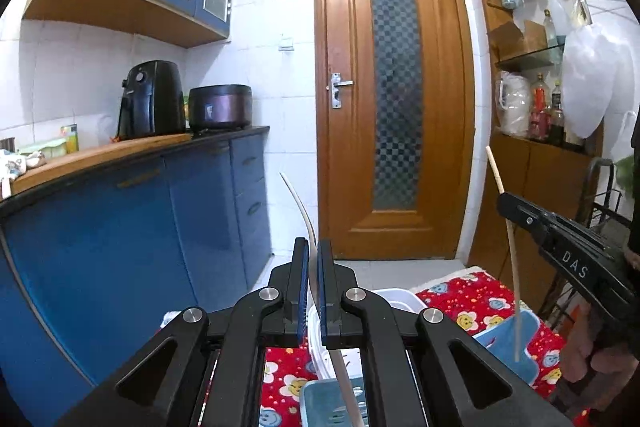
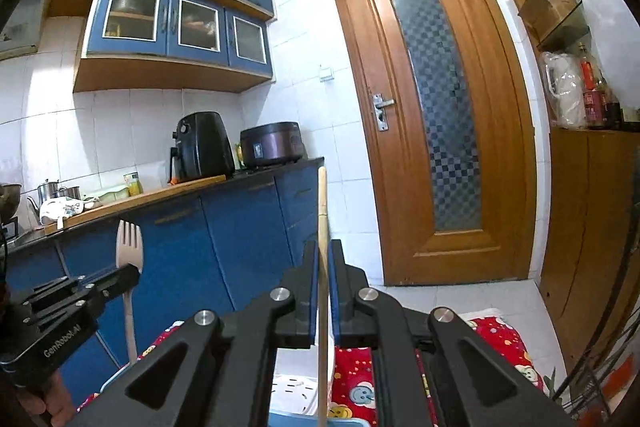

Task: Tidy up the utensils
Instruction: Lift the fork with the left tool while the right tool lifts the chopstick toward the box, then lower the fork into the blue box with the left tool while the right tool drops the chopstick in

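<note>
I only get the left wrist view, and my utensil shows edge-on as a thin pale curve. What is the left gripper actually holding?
Observer: In the right wrist view it is a pale beige plastic fork, with its tines pointing up.
Operator: Where is it gripped?
Observer: The left gripper is shut on the fork just below the head, and the handle hangs down beneath it.
Operator: Is the right gripper's stick properly clamped?
Observer: Yes. The right gripper has a blue pad closed against each side of the thin wooden stick.
</note>
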`<act>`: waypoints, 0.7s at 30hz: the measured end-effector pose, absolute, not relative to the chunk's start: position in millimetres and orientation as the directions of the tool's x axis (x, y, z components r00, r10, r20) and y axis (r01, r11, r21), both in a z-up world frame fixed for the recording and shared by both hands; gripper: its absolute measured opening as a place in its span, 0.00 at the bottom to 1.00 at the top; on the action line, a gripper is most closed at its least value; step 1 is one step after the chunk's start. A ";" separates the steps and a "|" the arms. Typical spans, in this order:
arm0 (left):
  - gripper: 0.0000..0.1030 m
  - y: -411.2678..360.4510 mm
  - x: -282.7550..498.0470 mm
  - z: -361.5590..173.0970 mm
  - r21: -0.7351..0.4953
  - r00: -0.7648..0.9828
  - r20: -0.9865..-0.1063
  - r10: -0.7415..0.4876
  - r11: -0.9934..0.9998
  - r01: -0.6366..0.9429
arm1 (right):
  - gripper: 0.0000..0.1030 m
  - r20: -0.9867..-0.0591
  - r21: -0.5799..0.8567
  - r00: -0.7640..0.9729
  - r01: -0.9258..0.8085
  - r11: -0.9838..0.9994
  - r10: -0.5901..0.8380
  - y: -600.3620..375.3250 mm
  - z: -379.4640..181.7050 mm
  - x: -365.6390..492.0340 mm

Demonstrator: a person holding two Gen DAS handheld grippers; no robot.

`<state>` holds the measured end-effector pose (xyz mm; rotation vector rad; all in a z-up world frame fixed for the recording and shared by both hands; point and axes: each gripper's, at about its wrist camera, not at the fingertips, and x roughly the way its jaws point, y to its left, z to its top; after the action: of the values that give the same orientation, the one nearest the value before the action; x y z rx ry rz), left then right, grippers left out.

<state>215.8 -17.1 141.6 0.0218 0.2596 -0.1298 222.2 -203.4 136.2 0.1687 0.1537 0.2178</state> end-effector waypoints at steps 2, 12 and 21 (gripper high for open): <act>0.04 -17.5 216.5 137.9 -0.002 0.957 -0.261 -0.125 0.992 0.129 | 0.06 -0.119 0.158 0.968 -0.201 0.967 0.220 -198.4 132.9 219.9; 0.04 -22.0 214.3 120.6 0.008 0.954 -0.268 -0.136 0.990 0.144 | 0.06 -0.156 0.145 0.960 -0.209 0.967 0.231 -198.4 116.4 208.4; 0.04 -23.5 208.3 114.1 -0.003 0.945 -0.291 -0.150 0.988 0.156 | 0.06 -0.207 0.121 0.950 -0.211 0.970 0.233 -198.8 108.9 195.6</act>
<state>208.3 -23.5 114.1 0.0205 0.2952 -0.1556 195.6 -198.8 108.9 0.0978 0.2222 0.2260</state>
